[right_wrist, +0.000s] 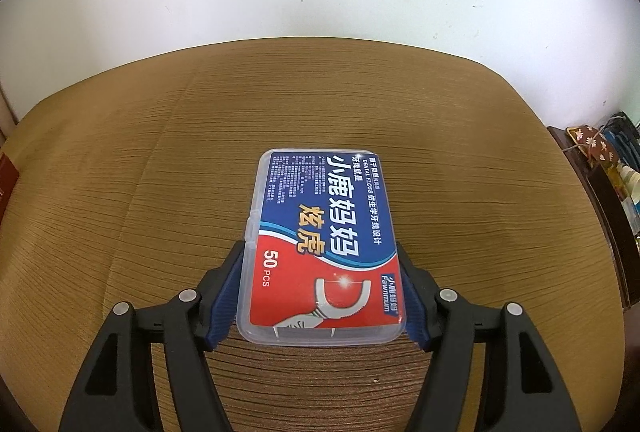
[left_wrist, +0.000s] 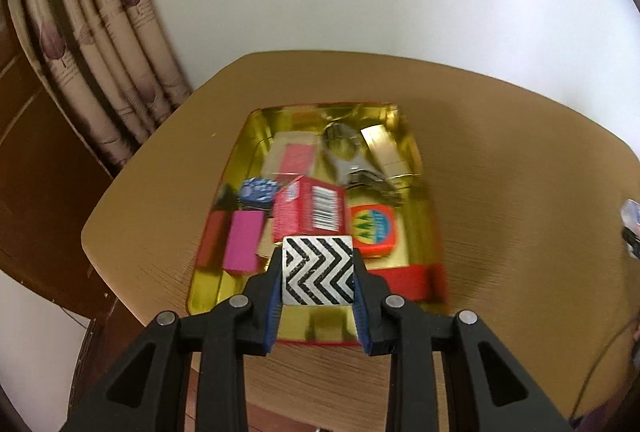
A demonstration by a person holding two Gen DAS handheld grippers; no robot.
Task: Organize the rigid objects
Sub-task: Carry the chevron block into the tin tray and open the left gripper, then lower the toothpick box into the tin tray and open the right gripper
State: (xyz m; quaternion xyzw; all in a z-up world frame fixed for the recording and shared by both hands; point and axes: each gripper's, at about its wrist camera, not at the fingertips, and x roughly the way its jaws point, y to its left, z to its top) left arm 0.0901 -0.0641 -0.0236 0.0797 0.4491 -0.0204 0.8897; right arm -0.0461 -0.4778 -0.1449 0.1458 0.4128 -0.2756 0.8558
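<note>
My left gripper (left_wrist: 318, 264) is shut on a small box with black and white zigzag stripes (left_wrist: 318, 270) and holds it above the near end of a gold tray (left_wrist: 250, 136). The tray holds a red carton (left_wrist: 310, 210), a pink box (left_wrist: 242, 240), an orange tin (left_wrist: 374, 228), metal nail clippers (left_wrist: 346, 156) and other small items. My right gripper (right_wrist: 322, 252) is shut on a clear plastic dental floss box (right_wrist: 320, 232) with a blue and red label, over the brown table (right_wrist: 160, 152).
The tray sits on a brown wooden table (left_wrist: 500, 172). A curtain (left_wrist: 100, 32) hangs at the left beside a white wall. The right gripper's edge (left_wrist: 632, 224) shows at the far right. A dark shelf with clutter (right_wrist: 612, 172) stands right of the table.
</note>
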